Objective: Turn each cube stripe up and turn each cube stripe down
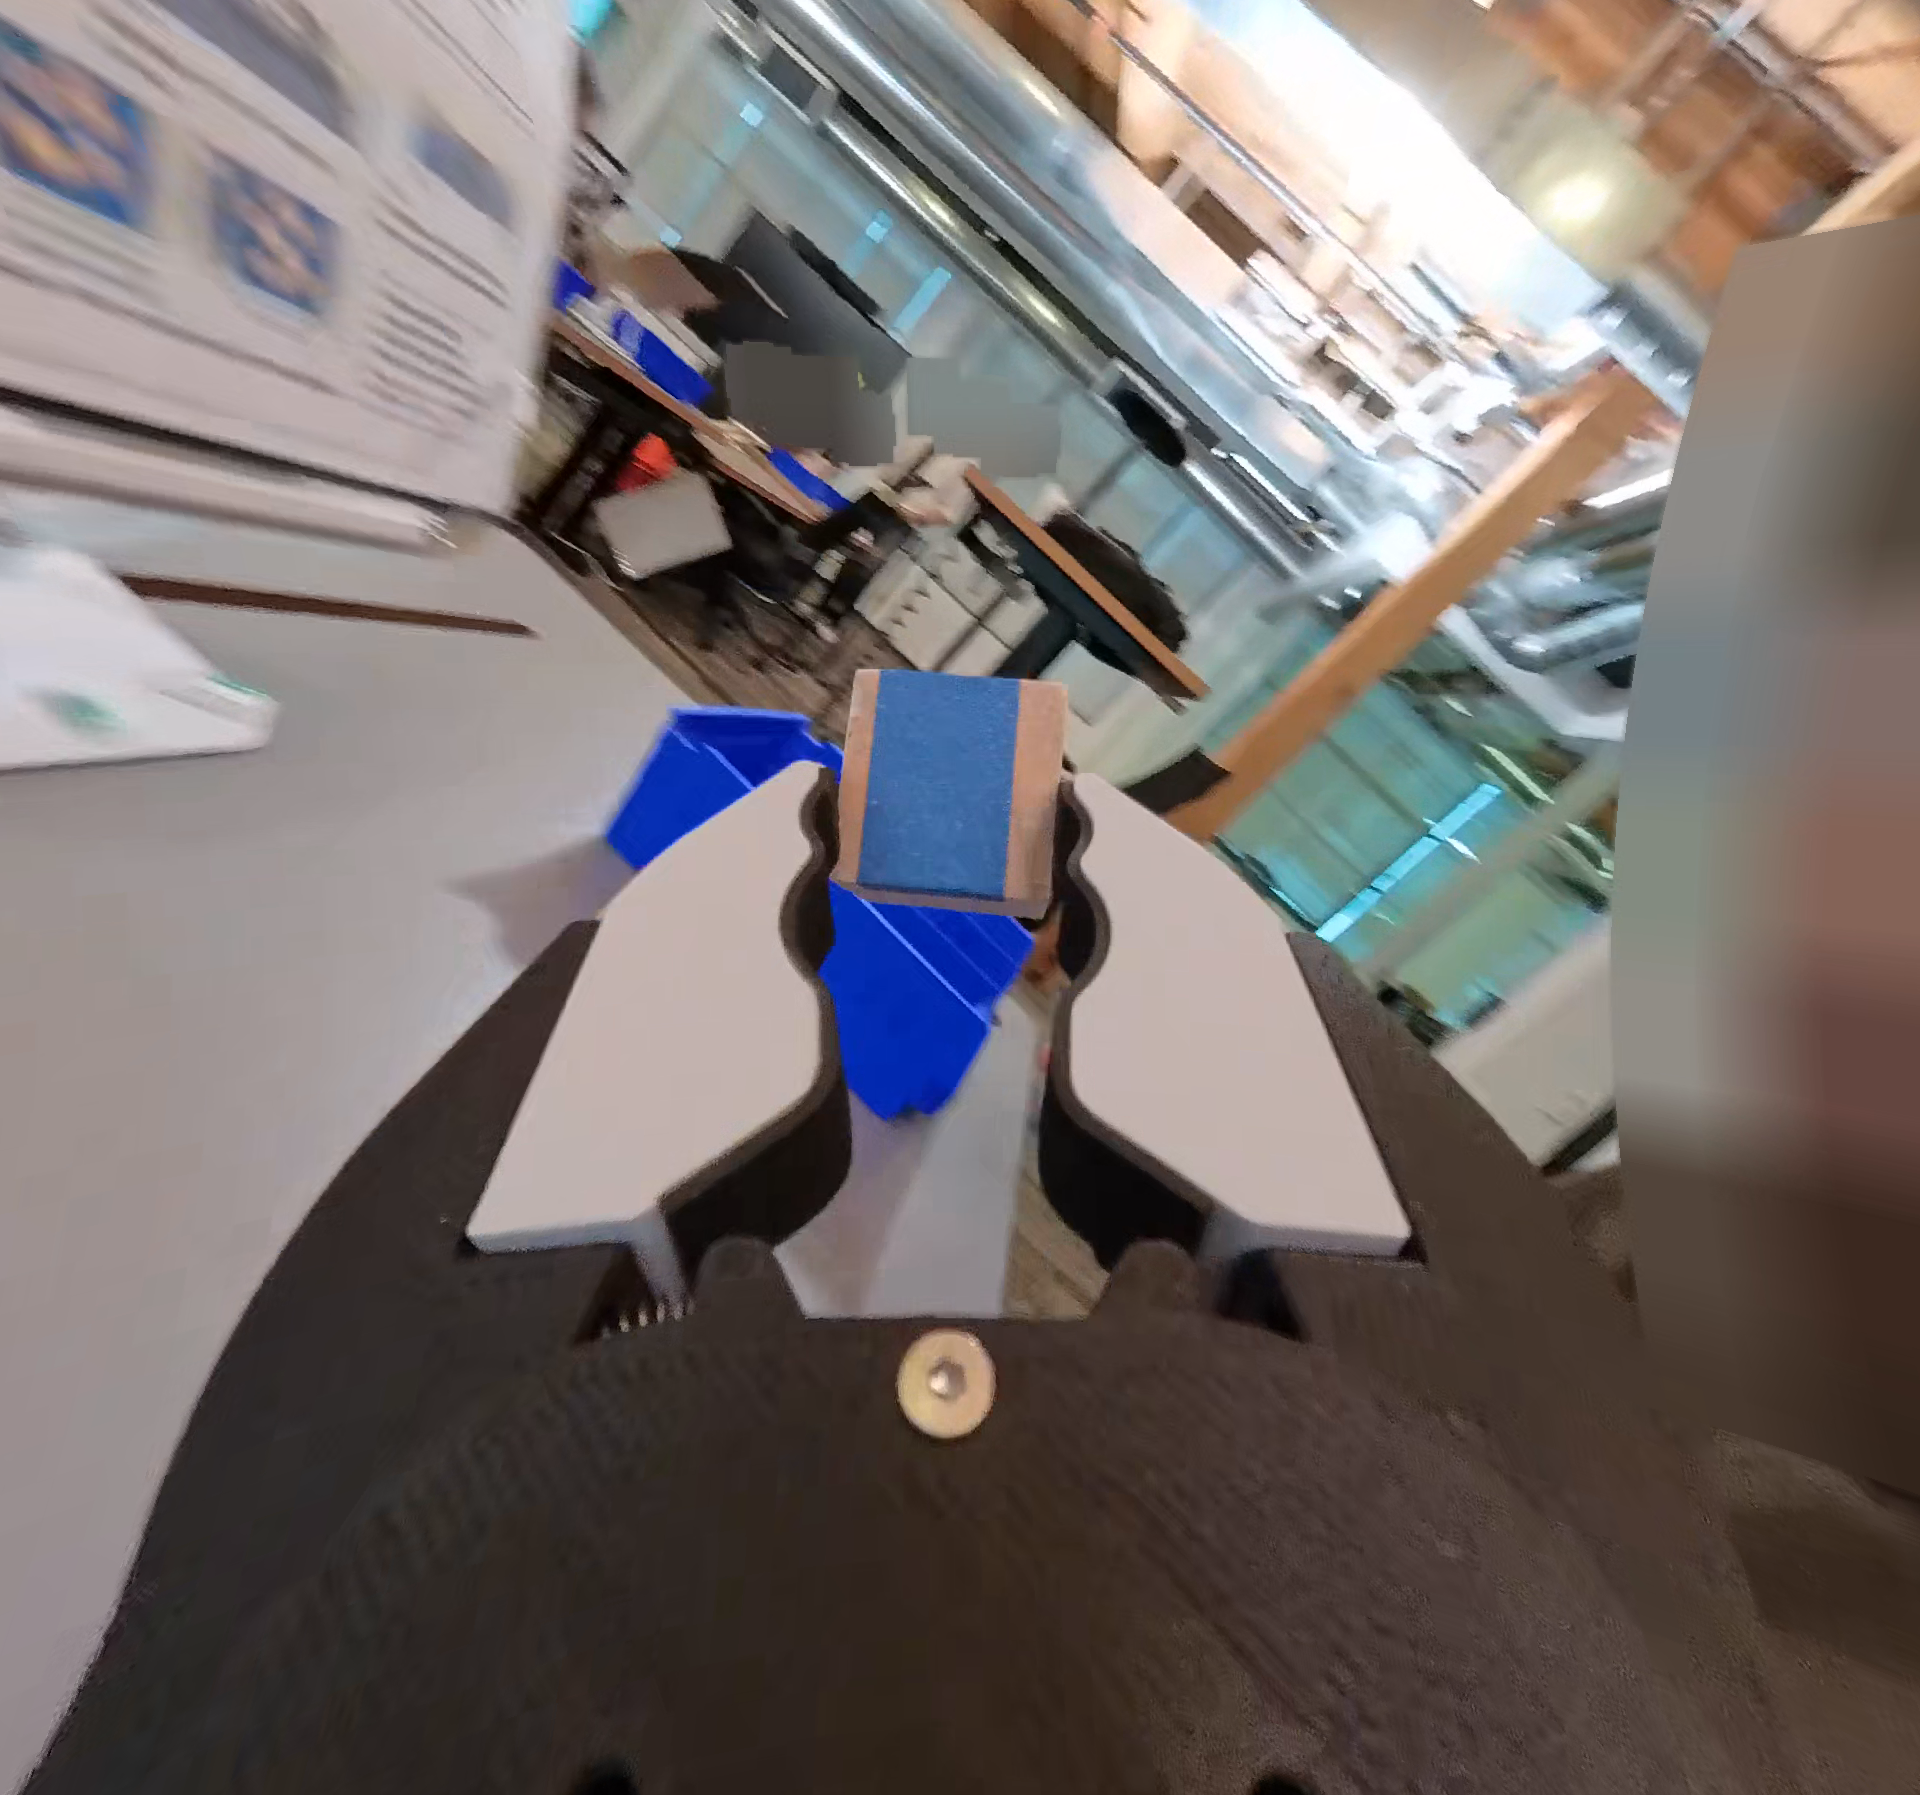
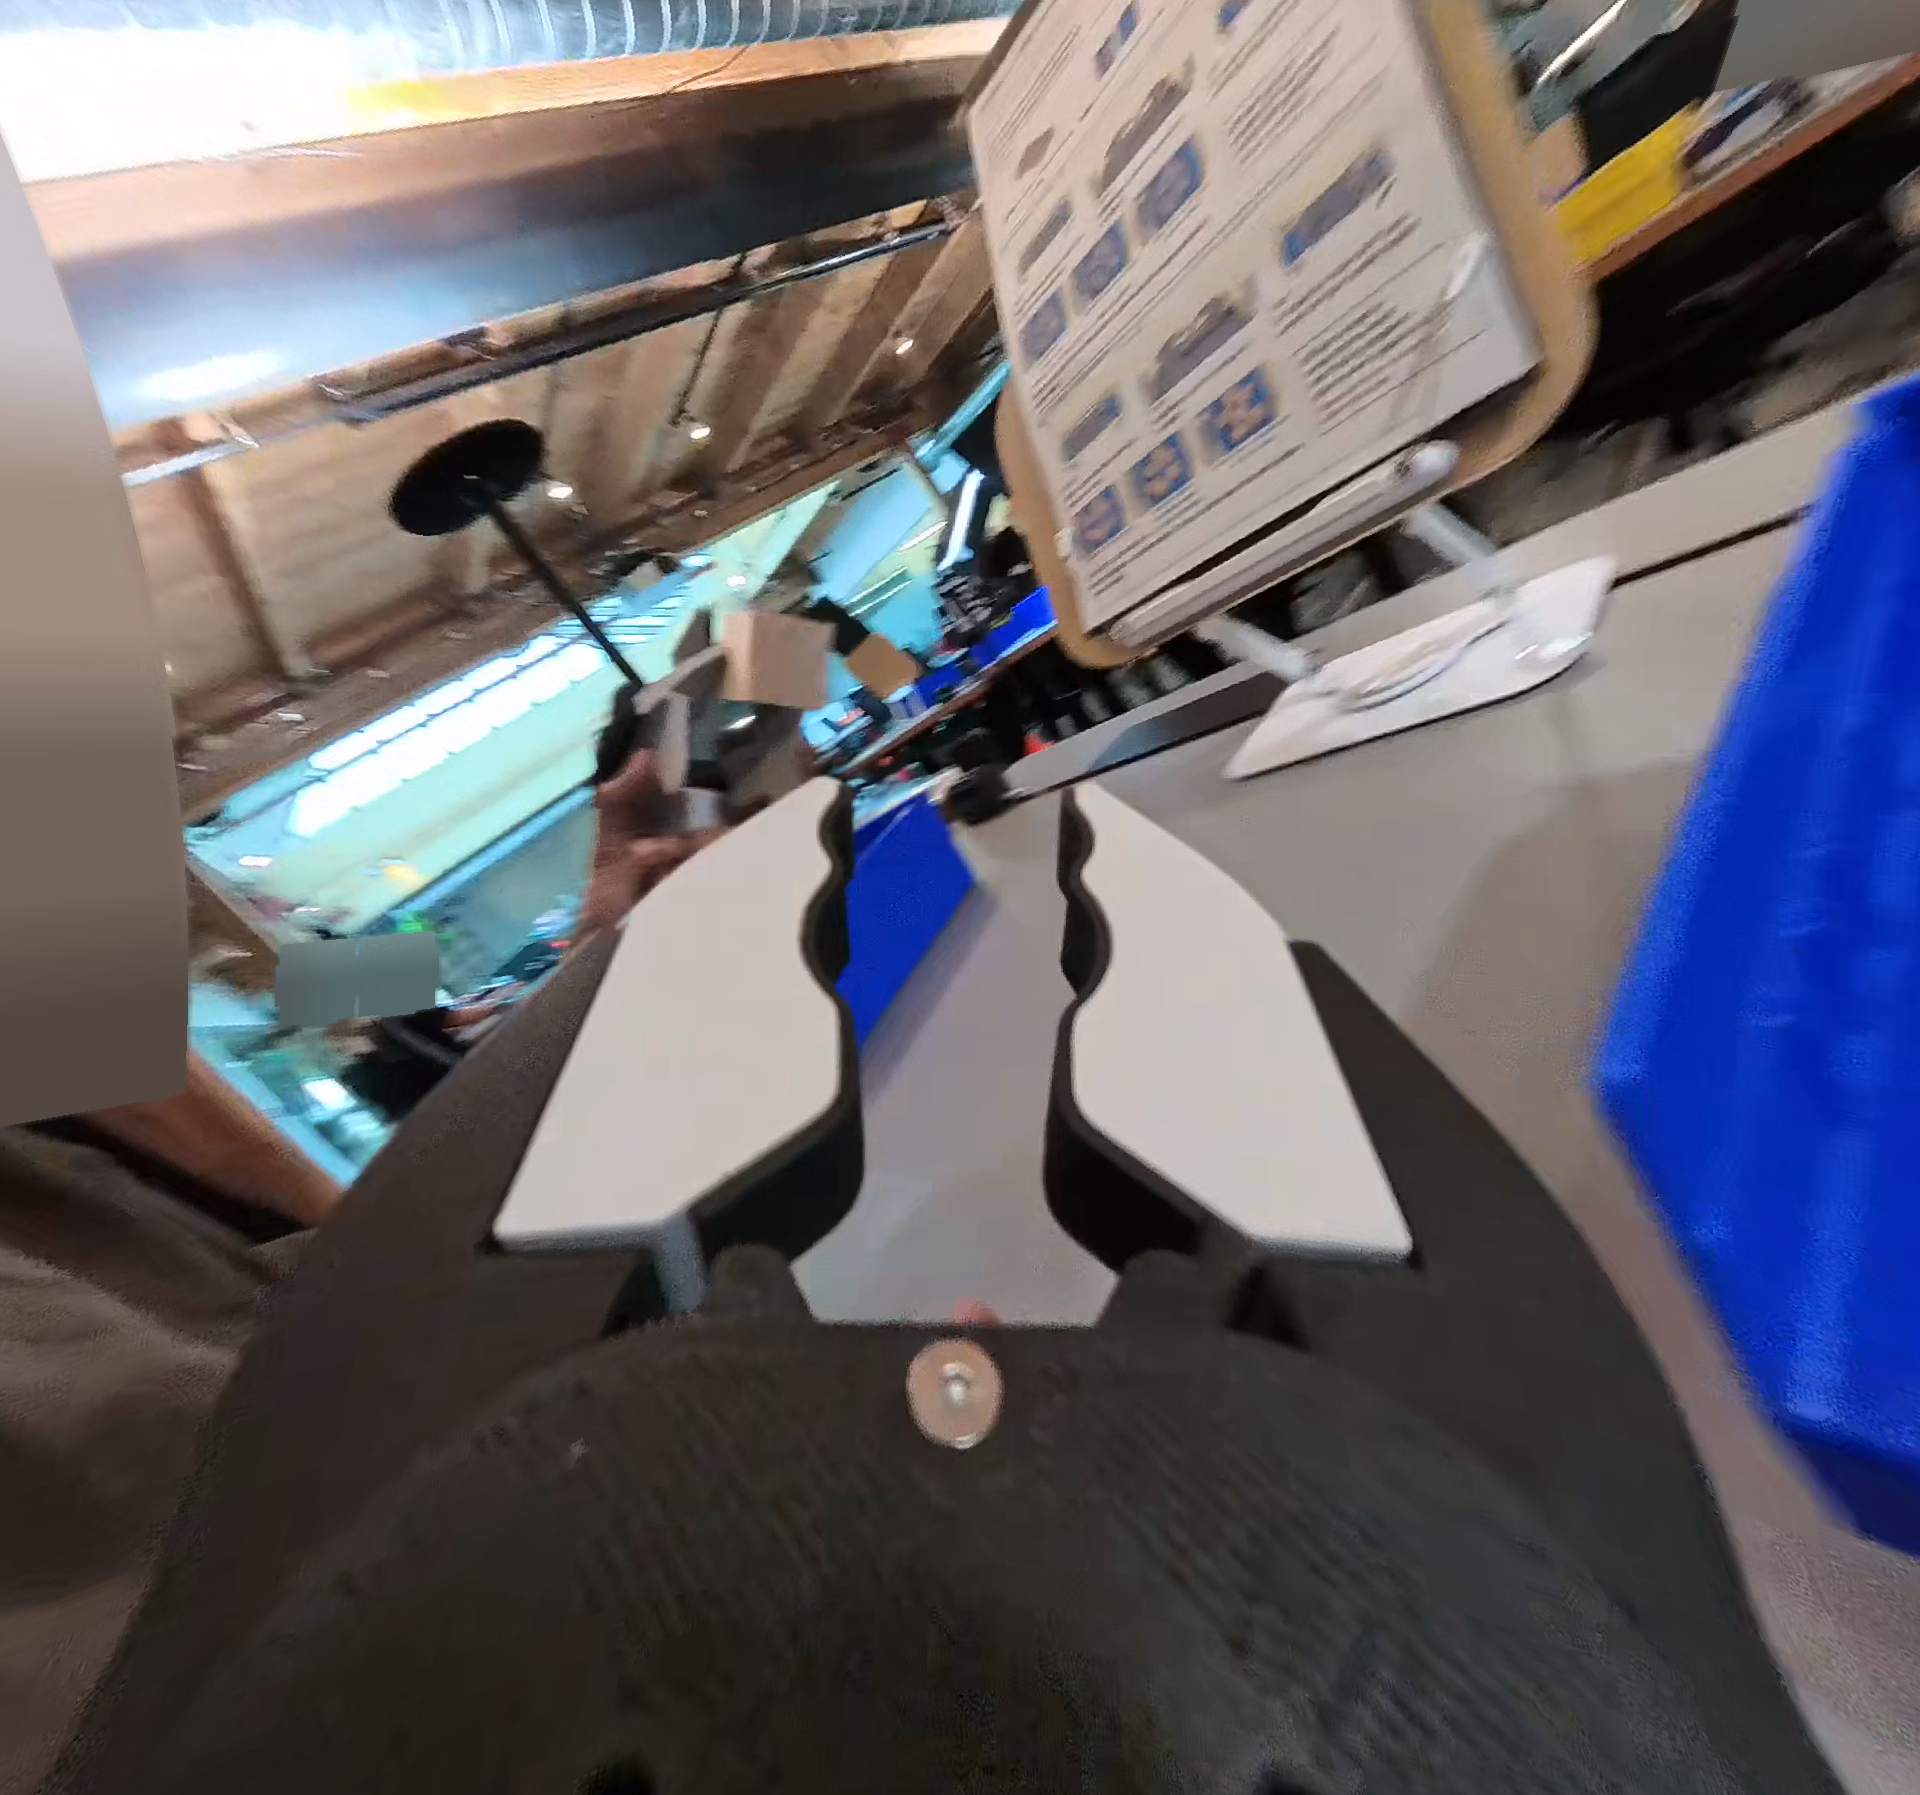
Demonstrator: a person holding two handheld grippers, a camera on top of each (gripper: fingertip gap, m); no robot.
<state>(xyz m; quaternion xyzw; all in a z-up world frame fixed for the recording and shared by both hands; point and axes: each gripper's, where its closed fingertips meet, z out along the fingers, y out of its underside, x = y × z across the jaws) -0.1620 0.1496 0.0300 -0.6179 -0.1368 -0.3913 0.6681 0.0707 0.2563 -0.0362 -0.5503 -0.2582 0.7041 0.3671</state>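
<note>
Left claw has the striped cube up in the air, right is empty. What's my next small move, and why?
Probably lower the left claw toward the grey table beside the blue bin: the cube is clamped off the surface with its blue stripe facing the camera, and the right claw is open, holding nothing.

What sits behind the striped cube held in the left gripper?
Behind the blue-striped wooden cube, clamped in the left hand-held gripper, sits a blue plastic bin on the grey table. The cube and fingers hide the bin's inside.
</note>
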